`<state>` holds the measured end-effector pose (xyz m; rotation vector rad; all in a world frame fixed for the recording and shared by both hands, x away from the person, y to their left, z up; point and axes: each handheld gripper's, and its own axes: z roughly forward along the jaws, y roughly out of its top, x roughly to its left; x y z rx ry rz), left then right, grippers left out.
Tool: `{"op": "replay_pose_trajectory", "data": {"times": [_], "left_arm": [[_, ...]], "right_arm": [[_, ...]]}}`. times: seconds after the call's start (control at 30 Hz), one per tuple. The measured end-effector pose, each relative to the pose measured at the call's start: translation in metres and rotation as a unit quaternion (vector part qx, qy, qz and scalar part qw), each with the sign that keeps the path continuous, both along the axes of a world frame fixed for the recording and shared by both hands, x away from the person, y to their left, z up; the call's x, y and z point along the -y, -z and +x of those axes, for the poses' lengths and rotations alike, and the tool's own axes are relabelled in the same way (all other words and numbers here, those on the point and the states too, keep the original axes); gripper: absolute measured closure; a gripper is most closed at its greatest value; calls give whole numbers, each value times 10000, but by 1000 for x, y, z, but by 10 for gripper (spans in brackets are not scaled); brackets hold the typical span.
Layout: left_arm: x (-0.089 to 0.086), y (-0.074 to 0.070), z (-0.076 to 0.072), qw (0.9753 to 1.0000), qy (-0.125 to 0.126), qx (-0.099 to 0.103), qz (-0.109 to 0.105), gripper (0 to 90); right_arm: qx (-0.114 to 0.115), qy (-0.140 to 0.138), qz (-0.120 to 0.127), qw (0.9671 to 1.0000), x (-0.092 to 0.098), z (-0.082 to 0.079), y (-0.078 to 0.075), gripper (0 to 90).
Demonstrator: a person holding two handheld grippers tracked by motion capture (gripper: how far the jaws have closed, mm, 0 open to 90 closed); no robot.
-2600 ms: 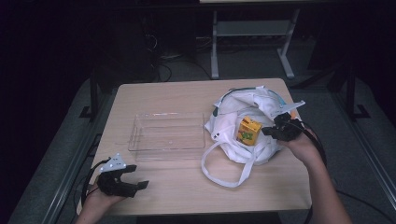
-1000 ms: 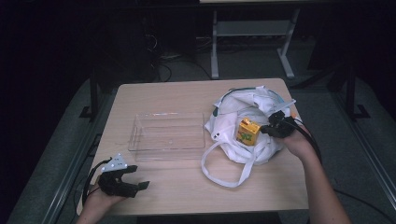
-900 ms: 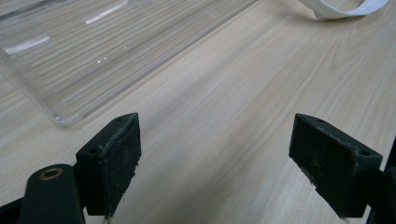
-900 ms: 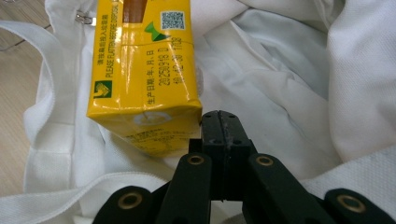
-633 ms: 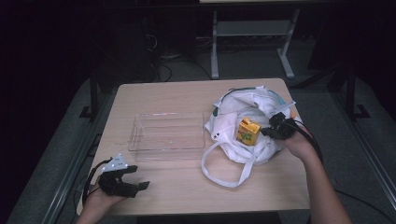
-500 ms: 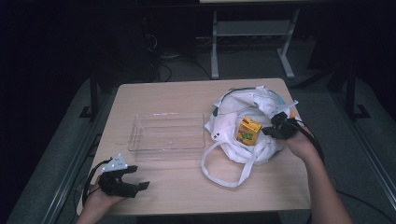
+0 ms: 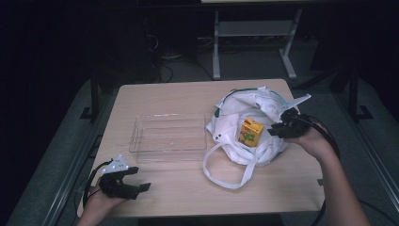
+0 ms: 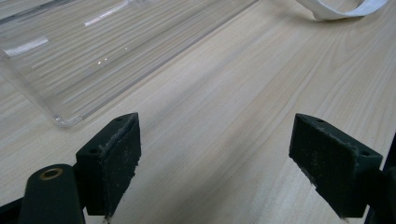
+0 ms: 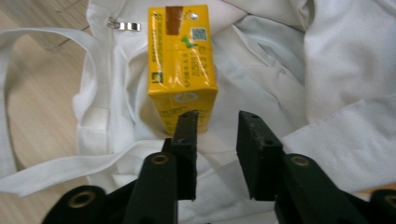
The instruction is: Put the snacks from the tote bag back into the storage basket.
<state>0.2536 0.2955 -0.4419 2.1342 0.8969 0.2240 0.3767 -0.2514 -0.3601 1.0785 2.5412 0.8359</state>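
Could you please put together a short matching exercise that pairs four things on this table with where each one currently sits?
Things:
1. yellow carton
2. clear plastic tray
3. left claw
4. right claw

Places:
A. near edge of the table, jaws wide apart over bare wood
B. middle of the table, nothing in it
C. on the white cloth bag
D. beside the carton, over the bag, jaws apart

Pairs: 1-C, 2-B, 3-A, 4-D
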Motion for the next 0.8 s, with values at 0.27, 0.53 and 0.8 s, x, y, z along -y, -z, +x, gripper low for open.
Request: {"op": "replay_pose_trajectory", "data": {"times": [0.27,0.53,0.8], "left_arm": [[0,0,0,10000,-11,-12,-26,163],[0,0,1,10000,20,-11,-22,163],[0,0,0,10000,32,-12,-31,163]], "right_arm": [[-150,-168,-71,9997,-9,4,-13,558],[-284,-346,-315,9985,-32,17,-22,427],[-483,-376,-535,9967,-55,31,-21,386]]}}
